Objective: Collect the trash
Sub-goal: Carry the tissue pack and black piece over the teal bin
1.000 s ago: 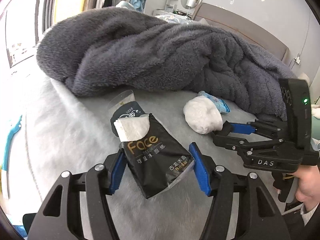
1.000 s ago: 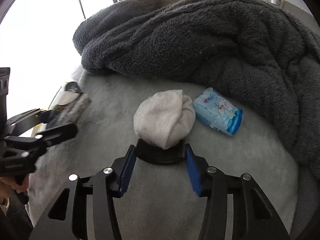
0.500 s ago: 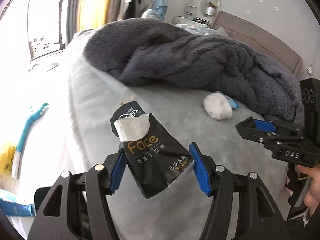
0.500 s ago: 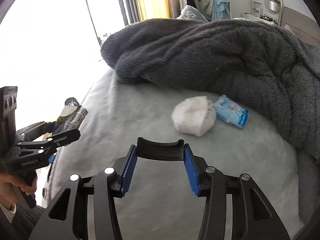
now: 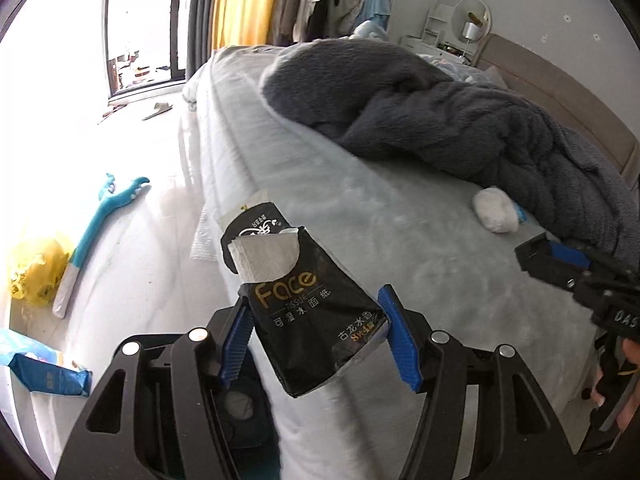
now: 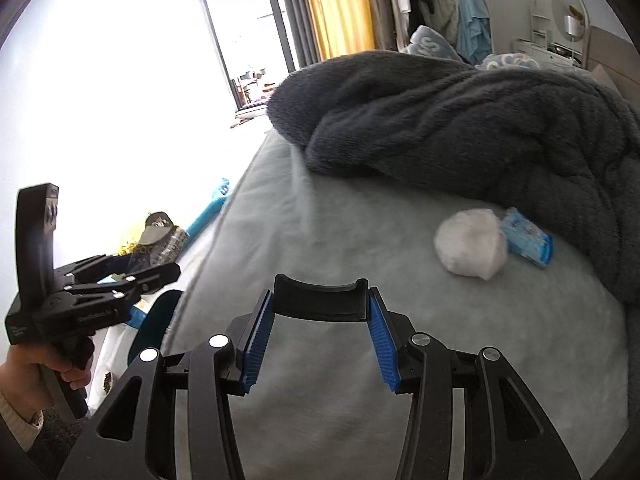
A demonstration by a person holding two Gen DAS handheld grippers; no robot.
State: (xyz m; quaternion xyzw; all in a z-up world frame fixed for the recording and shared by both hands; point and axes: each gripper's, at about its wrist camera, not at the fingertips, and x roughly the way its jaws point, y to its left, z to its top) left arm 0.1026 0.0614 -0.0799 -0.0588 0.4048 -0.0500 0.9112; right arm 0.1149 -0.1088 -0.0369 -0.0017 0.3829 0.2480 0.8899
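Observation:
My left gripper (image 5: 316, 330) is shut on a black "Face" tissue pack (image 5: 308, 304) with a white tissue sticking out, held over the bed's left edge. It also shows in the right wrist view (image 6: 158, 246). My right gripper (image 6: 318, 334) holds a curved black plastic piece (image 6: 320, 300) between its blue pads, above the grey bed (image 6: 320, 240). A white crumpled wad (image 6: 472, 248) and a small blue wet-wipe pack (image 6: 528, 238) lie on the bed to the right, against the blanket.
A dark grey fleece blanket (image 5: 440, 120) is heaped across the far bed. On the floor to the left lie a yellow bag (image 5: 36, 268), a blue-handled tool (image 5: 100, 224) and a blue packet (image 5: 44, 376). A dark round bin (image 5: 244, 412) sits below my left gripper.
Both grippers have pulled back and left from the wad and blanket. The left one, still holding the tissue pack, now hangs over the bed's edge and the floor.

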